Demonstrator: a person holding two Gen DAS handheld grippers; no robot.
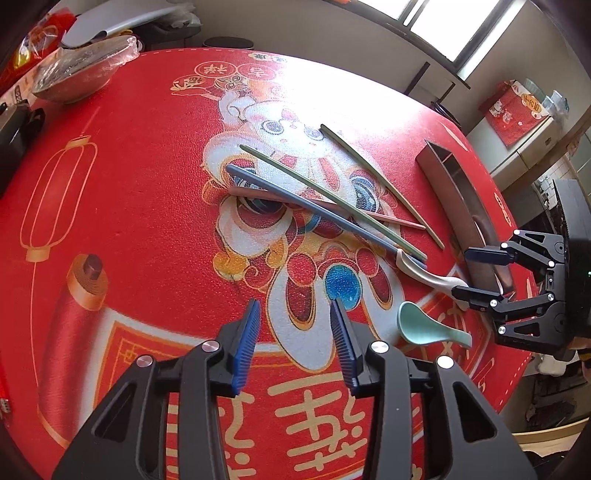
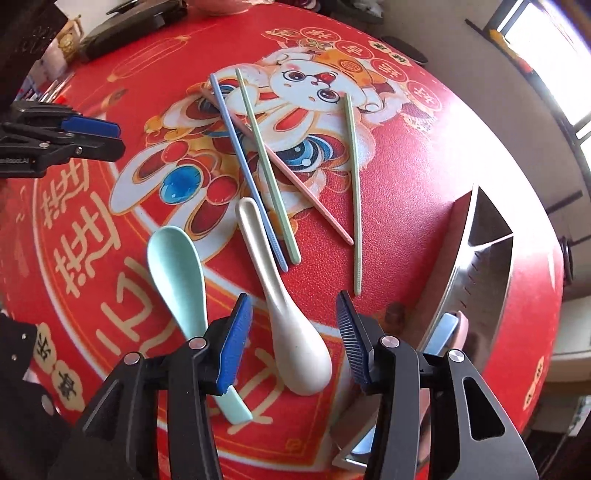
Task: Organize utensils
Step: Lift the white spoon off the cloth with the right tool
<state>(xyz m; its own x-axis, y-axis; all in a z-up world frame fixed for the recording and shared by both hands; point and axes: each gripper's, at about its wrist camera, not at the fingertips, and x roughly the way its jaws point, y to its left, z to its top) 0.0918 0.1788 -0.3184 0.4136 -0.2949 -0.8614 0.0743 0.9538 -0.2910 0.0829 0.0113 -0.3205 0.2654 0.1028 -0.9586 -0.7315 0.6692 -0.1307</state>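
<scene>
Here the white spoon [image 2: 291, 314] lies on the counter [image 2: 424, 184] directly under the right gripper [image 2: 295, 314], bowl between its half-open, empty jaws, handle running away toward the chopsticks [image 2: 258, 162]. The left gripper [image 1: 295, 325], also part open and empty, hovers farther off.

Bright window [image 1: 436, 22], pale walls [image 1: 314, 29]

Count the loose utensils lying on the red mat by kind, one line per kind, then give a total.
Chopsticks: 4, namely blue chopstick, two green chopsticks and pink chopstick
Spoons: 2, namely mint spoon and white spoon
Total: 6
</scene>
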